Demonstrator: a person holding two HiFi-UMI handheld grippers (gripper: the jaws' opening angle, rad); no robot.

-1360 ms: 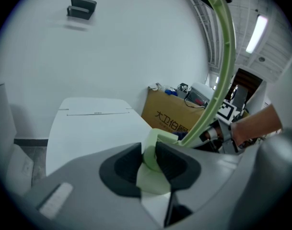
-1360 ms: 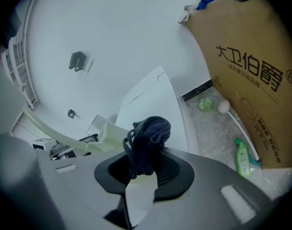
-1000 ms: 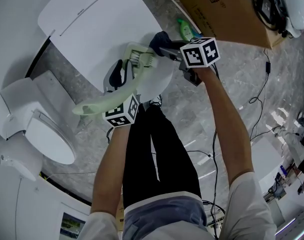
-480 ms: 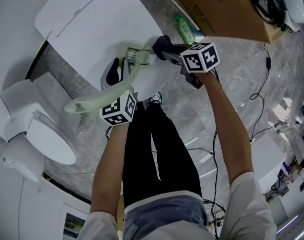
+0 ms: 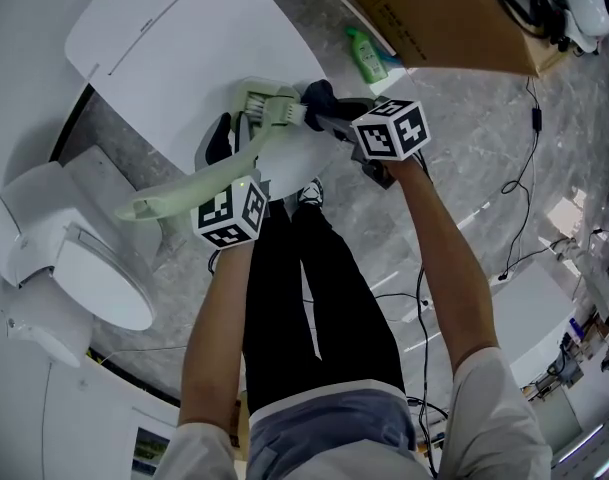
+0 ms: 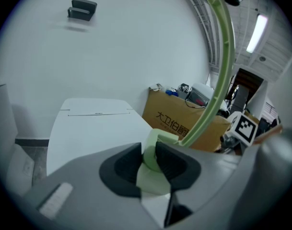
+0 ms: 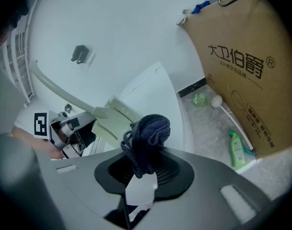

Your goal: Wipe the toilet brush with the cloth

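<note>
Grey marble floor point(image 5: 484, 148) lies under us, with a toilet point(image 5: 84, 278) at our left. Nearest, the left gripper point(image 6: 147, 158) is clenched on the handle of the pale green brush point(image 5: 189, 186), whose tail pokes out leftward while its head reaches away from us. Just beyond, the right gripper point(image 7: 146, 169) is clamped on a bunched dark cloth point(image 5: 319, 96), which now sits against the right end of the brush head. Over the last second we have carried the brush a little up and left over the white panel point(image 5: 164, 38), the handle has swung somewhat flatter, and the cloth has slid from the head's far corner to lie level with it. We read that as a wiping stroke across the head, so the task looks under way rather than done; the long handle seems still to need a pass. Farther off stand a green bottle point(image 5: 369, 56) and a box point(image 5: 454, 18).
</note>
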